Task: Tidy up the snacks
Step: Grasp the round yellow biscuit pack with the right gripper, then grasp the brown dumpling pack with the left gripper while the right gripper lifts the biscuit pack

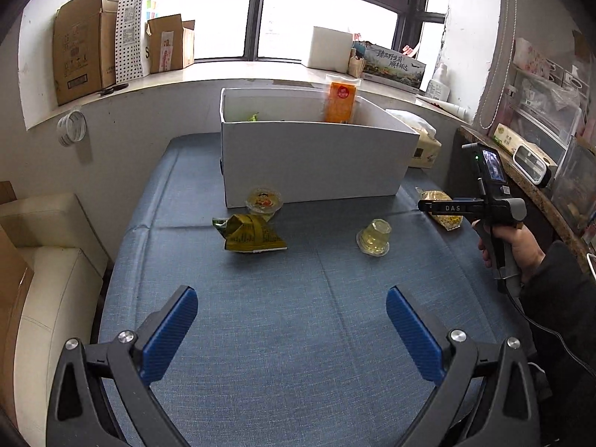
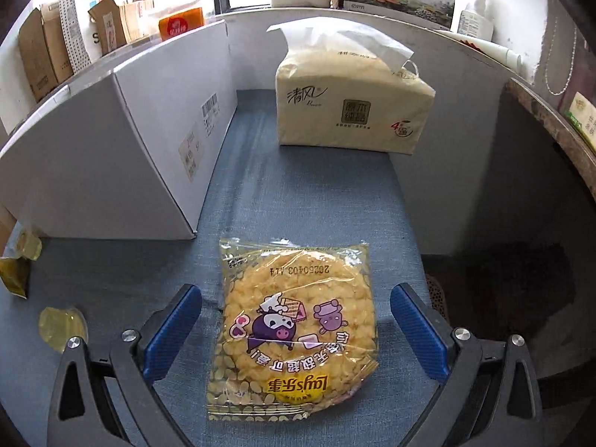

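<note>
Snacks are what I'm sorting, and the nearest one to my right gripper (image 2: 296,320) is the yellow corn-cracker packet (image 2: 294,329) — it lies flat on the blue cloth (image 2: 316,201), directly between my two blue pads, which stand wide on either side with cloth showing in the gap on both flanks. Nothing is held yet. The packet's long axis runs away from me, toward the tissue pack (image 2: 350,108) at the far end, so my jaws straddle its shorter width — the way I'd want to take it. Its near end sits low in my view, down by the base of the fingers.

The white box (image 2: 123,141) where I judge it belongs stands just to the left and ahead, its near corner close to the packet's far left corner.

My left gripper (image 1: 292,329) hangs open and empty over bare cloth, well apart from everything: the green wrapped snack (image 1: 253,234), the clear jelly cup (image 1: 374,236) and the orange-lidded cup (image 1: 263,201) touching or nearly touching the box wall. From that side the packet is far off, so the right hand is plainly the closer one.
</note>
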A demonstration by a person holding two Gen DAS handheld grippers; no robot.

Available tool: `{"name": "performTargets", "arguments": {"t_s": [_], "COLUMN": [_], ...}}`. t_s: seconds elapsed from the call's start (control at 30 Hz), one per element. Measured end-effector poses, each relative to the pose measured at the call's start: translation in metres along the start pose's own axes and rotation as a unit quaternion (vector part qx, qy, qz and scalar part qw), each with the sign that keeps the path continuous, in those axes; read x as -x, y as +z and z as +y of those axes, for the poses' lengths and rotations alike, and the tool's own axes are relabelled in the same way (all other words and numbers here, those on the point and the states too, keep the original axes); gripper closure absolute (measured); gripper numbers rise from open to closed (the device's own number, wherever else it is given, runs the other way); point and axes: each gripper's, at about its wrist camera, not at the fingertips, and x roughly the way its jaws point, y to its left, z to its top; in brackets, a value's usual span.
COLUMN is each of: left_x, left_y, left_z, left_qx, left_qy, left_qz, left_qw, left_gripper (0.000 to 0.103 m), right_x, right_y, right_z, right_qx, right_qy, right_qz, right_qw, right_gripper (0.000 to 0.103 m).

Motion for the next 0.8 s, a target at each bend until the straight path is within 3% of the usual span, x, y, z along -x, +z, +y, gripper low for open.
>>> {"name": "performTargets", "arguments": {"t_s": [0.07,0.5,0.8], "left_x": [-0.003,-0.021,-0.088], "left_y": [-0.001,0.018,0.049], "left_z": [0.003,0.011,0.013], "left_qx": [0.004,0.007,-0.010], "left_qy": [0.003,0.025,0.085], "left_qz": [0.003,0.007,0.044], "left_qw": [1.0000,0.9997,0.9954], "left_gripper": [0.000,0.000,0.000], "right_x": [0.000,0.044,0.107], "right_y": [-0.004,-0.016,-0.047], "right_z": [0.003,-0.001,0.019], "right_qx": [0.012,-0.027,-0.034], "right_qy": [0.004,0.052,0.126], "right_qz": [-0.006,-0.055,-0.108], "right_qw": [1.000,0.997,0.986], "right_gripper": [0.021,0.024,0.024]}}
